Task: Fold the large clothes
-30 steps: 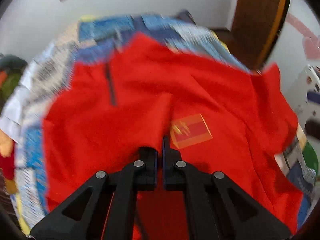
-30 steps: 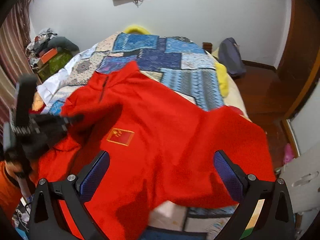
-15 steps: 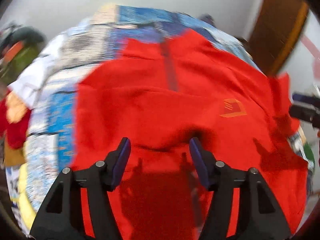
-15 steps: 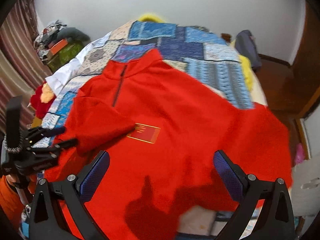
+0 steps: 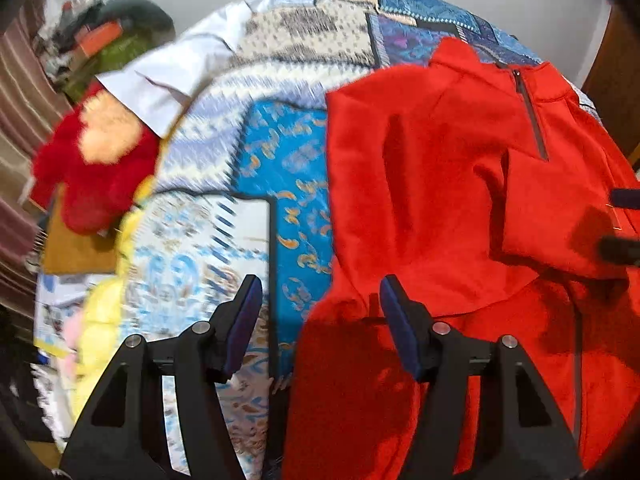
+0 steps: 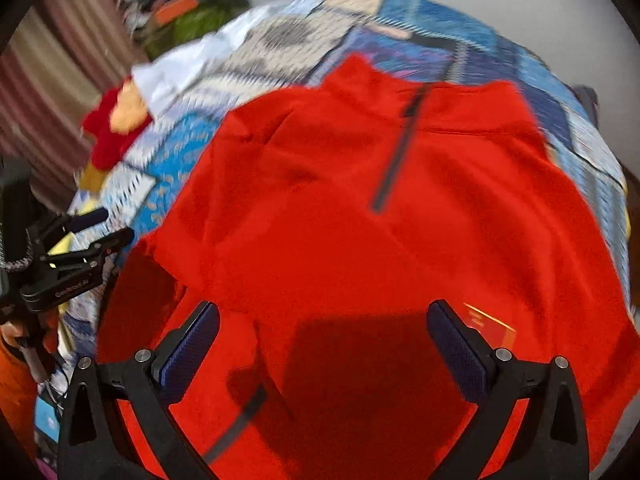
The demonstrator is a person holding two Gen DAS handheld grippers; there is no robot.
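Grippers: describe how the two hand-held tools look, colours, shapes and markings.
Both are matte black plastic. The left gripper and right gripper each have two angled fingers with triangular cut-outs, silver pivot screws and dark blue textured pads. In the right wrist view the left gripper also shows small white lettering, too blurred to read, and a black-and-white braided cable beside it.

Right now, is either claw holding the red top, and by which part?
Nothing is held. The left claw and the right claw both stand open above the red top, pads clear of it.
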